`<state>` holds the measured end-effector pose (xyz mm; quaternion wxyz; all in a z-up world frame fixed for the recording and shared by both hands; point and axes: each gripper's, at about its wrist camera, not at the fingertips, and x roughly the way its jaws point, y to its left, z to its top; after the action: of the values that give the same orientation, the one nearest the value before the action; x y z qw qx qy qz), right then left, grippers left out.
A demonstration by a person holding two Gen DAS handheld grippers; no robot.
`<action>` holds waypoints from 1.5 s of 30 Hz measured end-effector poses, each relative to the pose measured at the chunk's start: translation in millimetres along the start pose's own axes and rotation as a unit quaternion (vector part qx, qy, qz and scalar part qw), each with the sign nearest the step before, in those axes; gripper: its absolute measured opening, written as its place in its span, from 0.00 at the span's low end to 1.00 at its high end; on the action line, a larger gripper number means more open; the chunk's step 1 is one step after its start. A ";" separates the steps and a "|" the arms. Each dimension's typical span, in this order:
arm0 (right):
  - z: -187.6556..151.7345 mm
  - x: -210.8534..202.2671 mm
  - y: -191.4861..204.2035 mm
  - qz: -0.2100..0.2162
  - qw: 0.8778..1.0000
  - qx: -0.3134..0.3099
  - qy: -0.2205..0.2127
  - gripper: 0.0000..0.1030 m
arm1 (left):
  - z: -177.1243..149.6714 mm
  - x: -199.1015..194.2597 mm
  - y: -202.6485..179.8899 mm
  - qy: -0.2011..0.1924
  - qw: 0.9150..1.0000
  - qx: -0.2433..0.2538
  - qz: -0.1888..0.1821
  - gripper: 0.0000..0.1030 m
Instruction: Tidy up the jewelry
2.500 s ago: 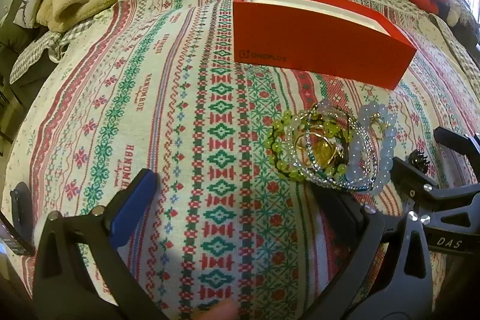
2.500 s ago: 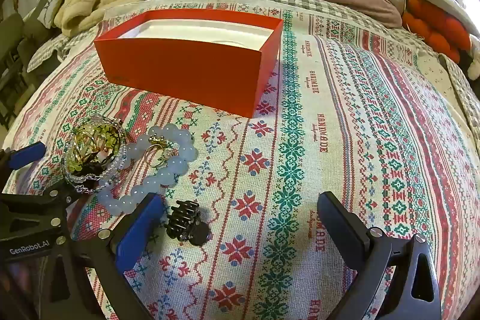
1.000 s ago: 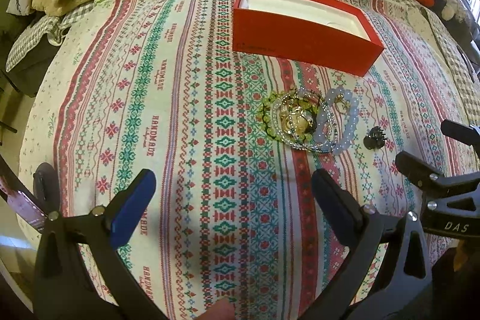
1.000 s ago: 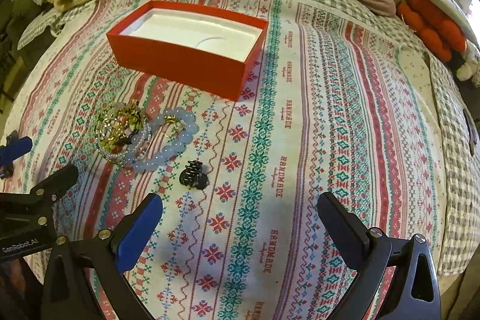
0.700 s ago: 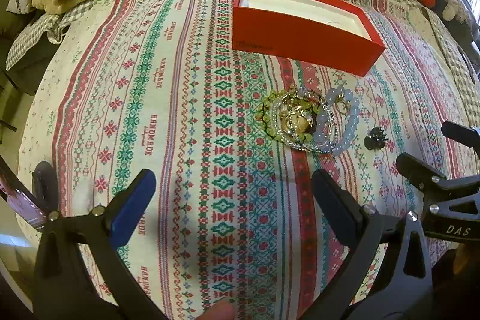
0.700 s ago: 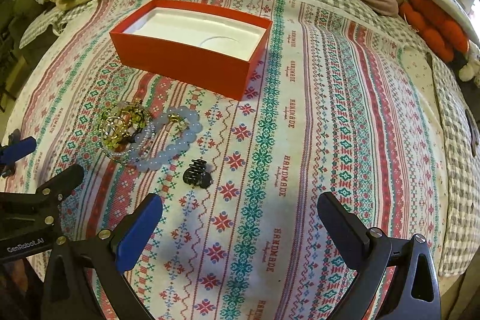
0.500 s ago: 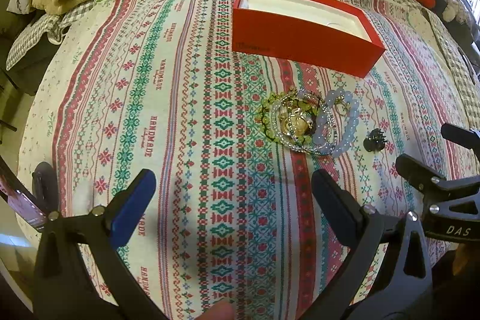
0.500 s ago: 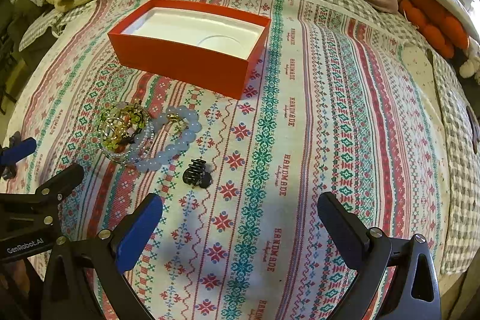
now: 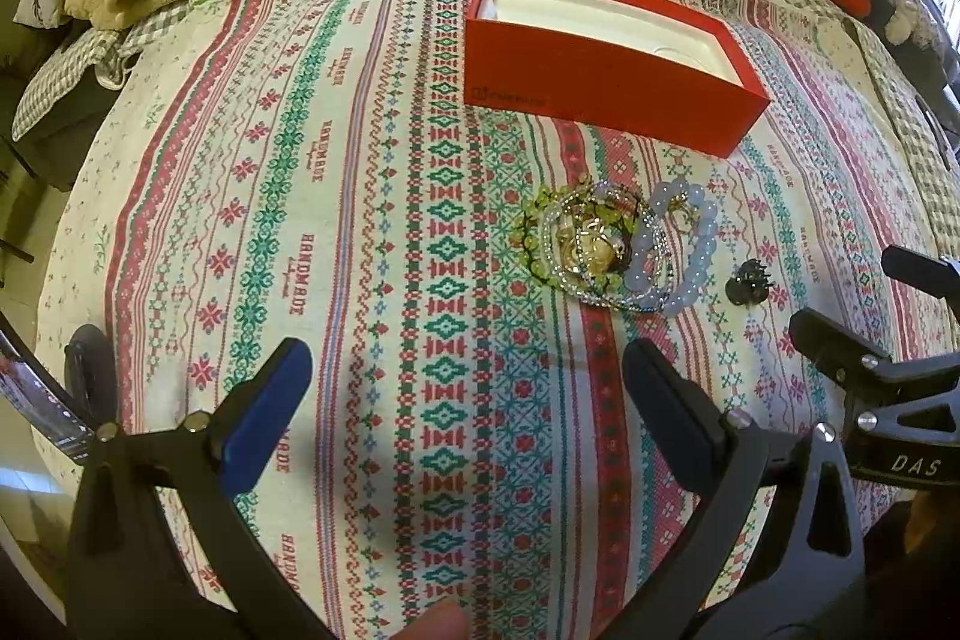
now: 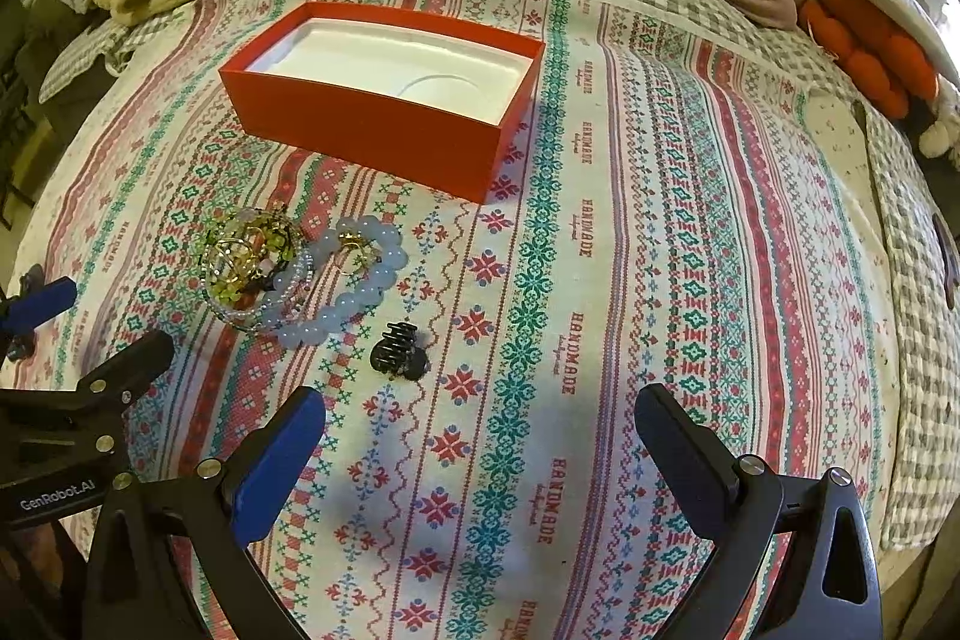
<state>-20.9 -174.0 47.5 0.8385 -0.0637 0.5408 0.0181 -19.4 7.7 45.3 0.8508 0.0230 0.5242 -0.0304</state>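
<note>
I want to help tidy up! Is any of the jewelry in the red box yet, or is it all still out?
Nothing looks done yet: the red box shows only its white tray inside. Nothing is in hand either; the left tool and the right tool are both open and hold nothing. Left to put away: the heap of bead bracelets and the small black hair clip, all lying on the patterned cloth.
</note>
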 end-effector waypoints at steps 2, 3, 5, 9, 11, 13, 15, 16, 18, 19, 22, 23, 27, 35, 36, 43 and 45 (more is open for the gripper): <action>0.2 -0.2 0.0 -0.001 1.000 0.000 -0.001 1.00 | -0.1 -0.6 0.0 -0.001 1.000 0.000 -0.001 1.00; 0.4 -0.4 0.3 -0.001 1.000 0.000 -0.002 1.00 | 0.0 -1.0 -0.1 -0.001 1.000 0.000 -0.001 1.00; 0.2 -1.2 0.4 -0.001 1.000 0.001 -0.003 1.00 | 0.0 -1.5 -0.6 -0.002 1.000 0.000 -0.001 1.00; 1.4 -2.6 1.3 -0.001 1.000 0.000 -0.005 1.00 | 0.8 -4.2 -1.1 -0.004 1.000 -0.001 -0.004 1.00; 2.1 -3.6 1.6 -0.002 1.000 0.000 -0.007 1.00 | 1.1 -5.8 -1.4 -0.006 1.000 -0.001 -0.004 1.00; 2.8 -5.0 1.5 -0.002 1.000 0.000 -0.009 1.00 | 1.7 -6.8 -1.1 -0.008 1.000 -0.001 -0.002 1.00; 3.4 -6.0 1.3 -0.002 1.000 0.000 -0.011 1.00 | 2.0 -7.2 -0.4 -0.008 1.000 -0.002 -0.001 1.00; 3.5 -6.2 1.6 -0.002 1.000 0.001 -0.012 1.00 | 2.4 -7.1 -0.3 -0.008 1.000 -0.003 -0.001 1.00; 4.0 -6.3 1.3 -0.003 1.000 0.001 -0.012 1.00 | 2.8 -7.7 0.2 -0.009 1.000 -0.004 0.000 1.00; 4.1 -6.2 1.6 -0.003 1.000 0.001 -0.012 1.00 | 3.1 -7.9 0.5 -0.010 1.000 -0.004 0.000 1.00; 4.1 -6.2 1.6 -0.002 1.000 0.000 -0.011 1.00 | 4.3 -8.9 0.6 -0.015 1.000 -0.005 0.004 1.00; 4.6 -6.4 1.6 -0.001 1.000 -0.001 -0.011 1.00 | 4.6 -9.4 0.4 -0.016 1.000 -0.005 0.005 1.00; 7.6 -9.8 0.7 -0.008 1.000 -0.004 -0.020 1.00 | 7.5 -12.1 0.6 -0.020 1.000 -0.003 -0.002 1.00; 16.6 -11.8 -10.2 -0.020 0.999 0.000 -0.025 1.00 | 15.1 -12.3 8.8 -0.015 1.000 0.019 -0.001 1.00; 17.4 -10.9 -11.9 -0.019 1.000 0.001 -0.023 1.00 | 16.0 -10.9 11.6 -0.010 1.000 0.016 -0.005 1.00; 26.3 3.7 -23.6 -0.004 1.000 0.014 0.008 1.00 | 27.6 1.8 27.5 0.006 1.000 0.004 -0.012 0.97; 30.1 8.2 -23.8 0.004 1.000 0.017 0.018 1.00 | 31.3 4.5 28.9 0.011 1.000 0.004 -0.024 0.92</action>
<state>12.1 -194.1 54.3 0.8293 -0.0480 0.5567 0.0108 12.7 34.1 55.5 0.8437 0.0143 0.5340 -0.0523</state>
